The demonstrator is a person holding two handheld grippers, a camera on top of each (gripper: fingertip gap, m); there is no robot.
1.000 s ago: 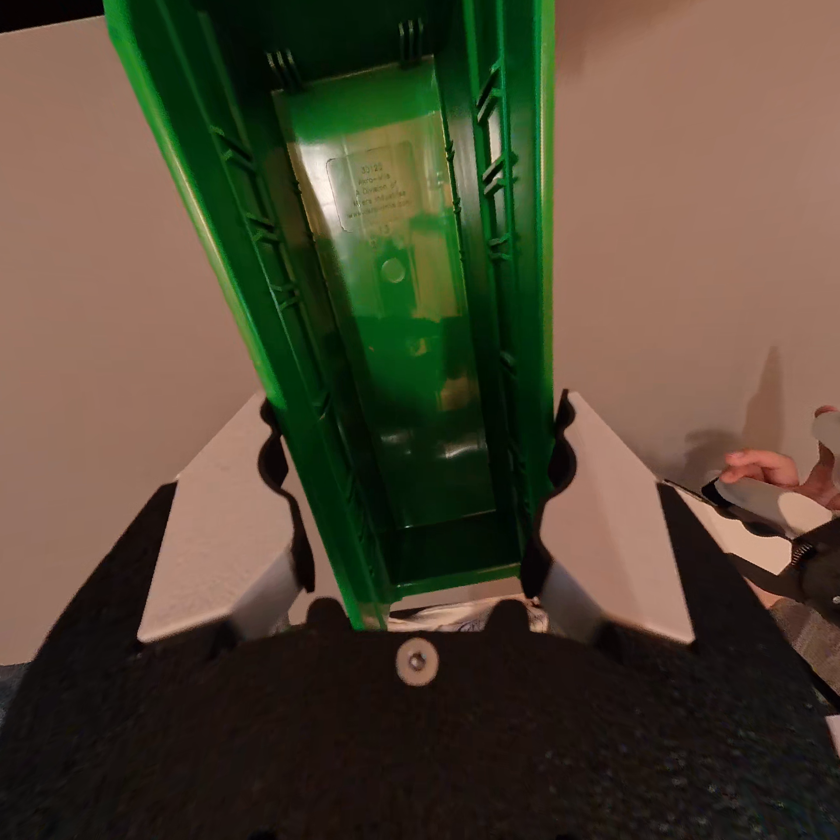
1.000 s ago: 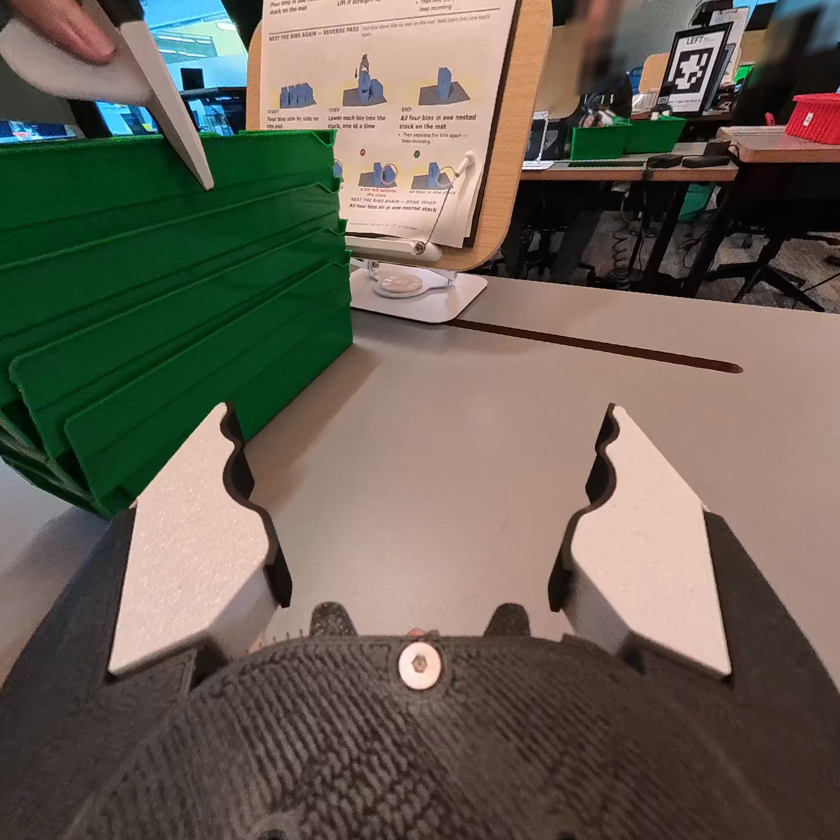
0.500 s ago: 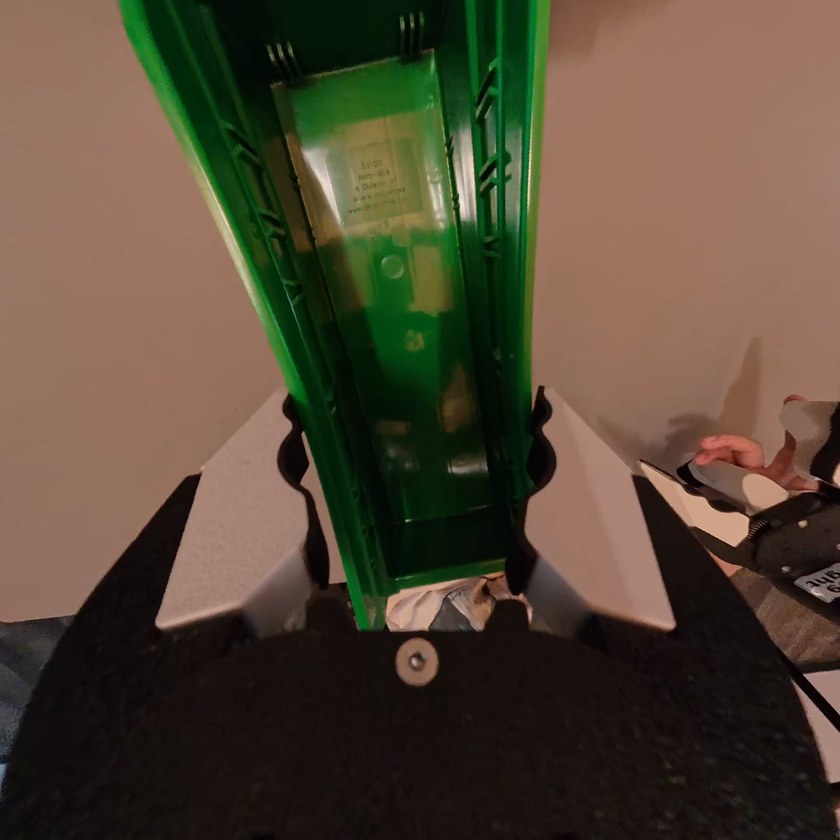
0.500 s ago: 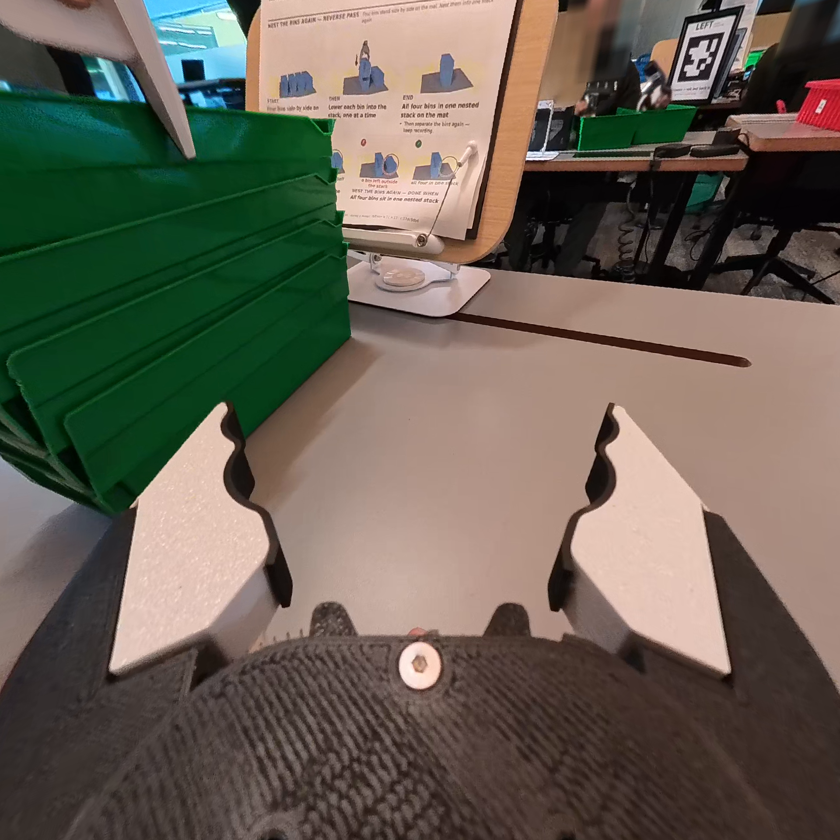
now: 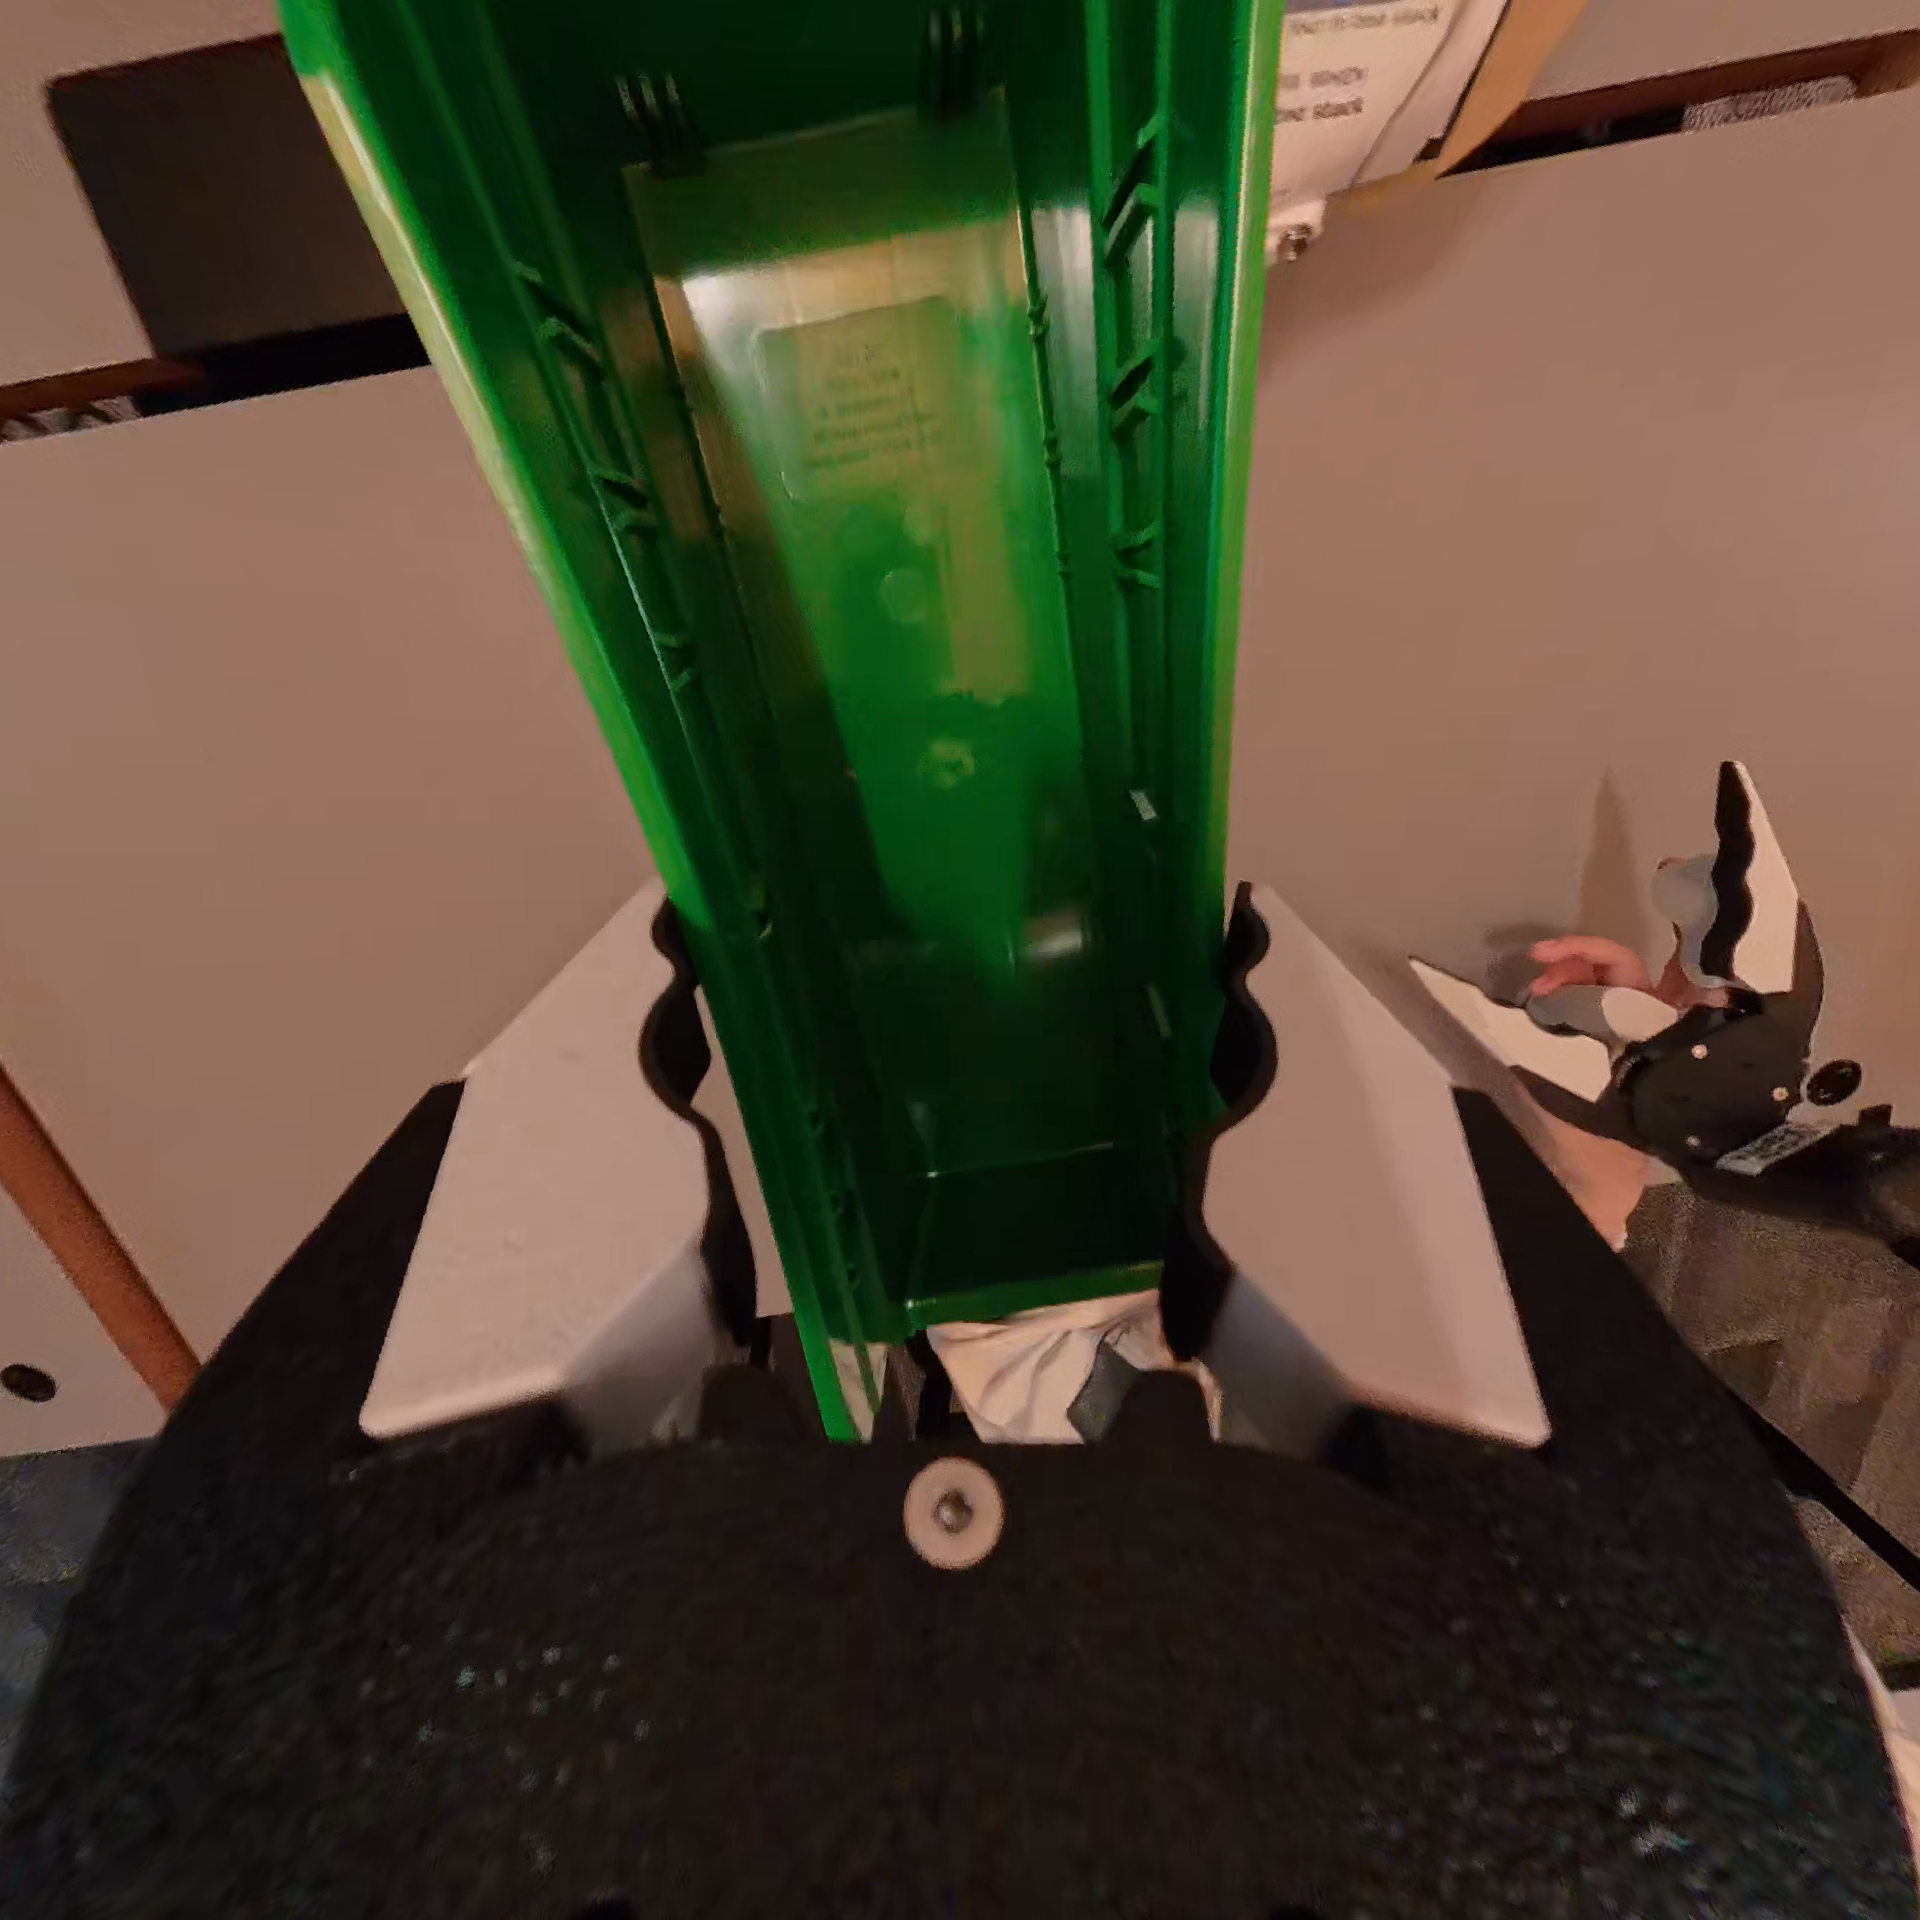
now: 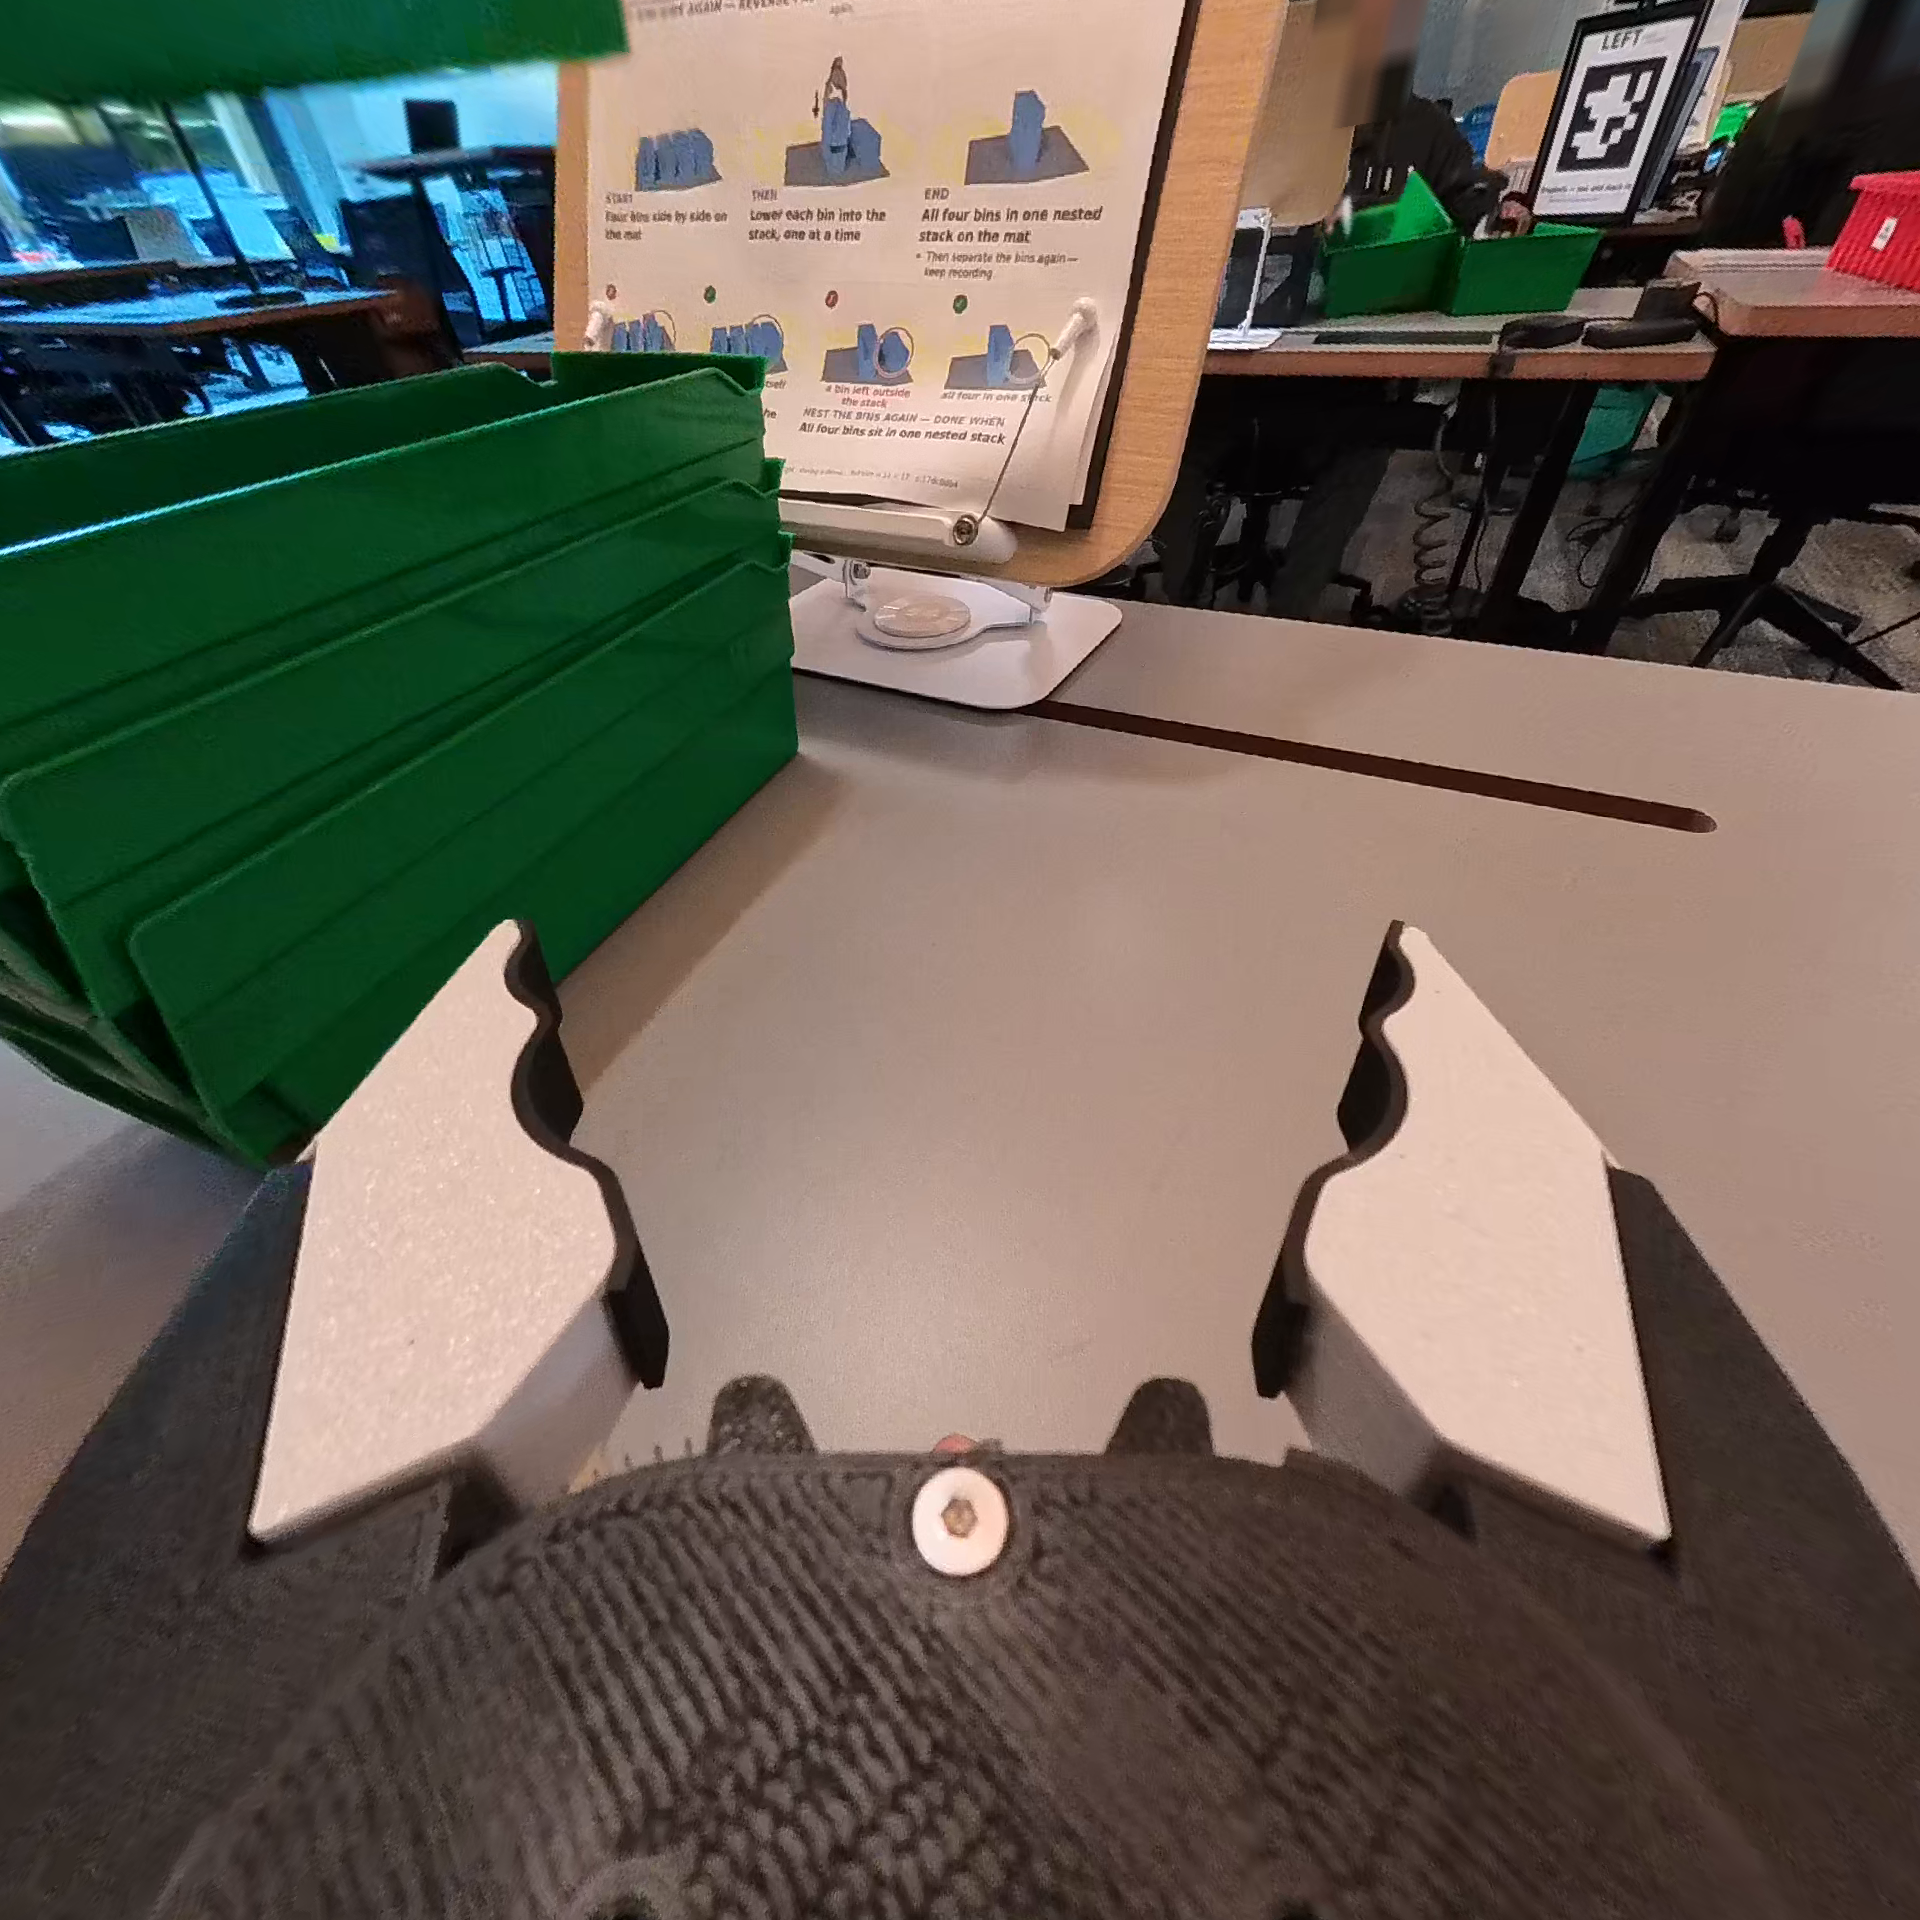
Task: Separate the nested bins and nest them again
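Observation:
My left gripper [image 5: 956,914] is shut on a long narrow green bin [image 5: 883,623], gripping its two long walls near one end. The bin hangs in the air above the grey table [image 5: 1558,520], and I look down into it. In the right wrist view only this bin's lower edge [image 6: 312,42] shows at the top left, above the stack of nested green bins [image 6: 395,707] that leans on the table at left. My right gripper [image 6: 951,935] is open and empty, low over the table to the right of the stack. It also shows in the left wrist view [image 5: 1714,987].
An instruction sheet on a wooden board with a white stand [image 6: 883,260] is behind the stack. A dark slot [image 6: 1351,769] runs across the grey table [image 6: 1039,987]. Other tables with green bins [image 6: 1455,260] and a red bin [image 6: 1881,229] stand far behind.
My left gripper has lifted the green bin up off the stack. In the right wrist view the bin and the left finger have risen out of the top. My right gripper has hardly moved.

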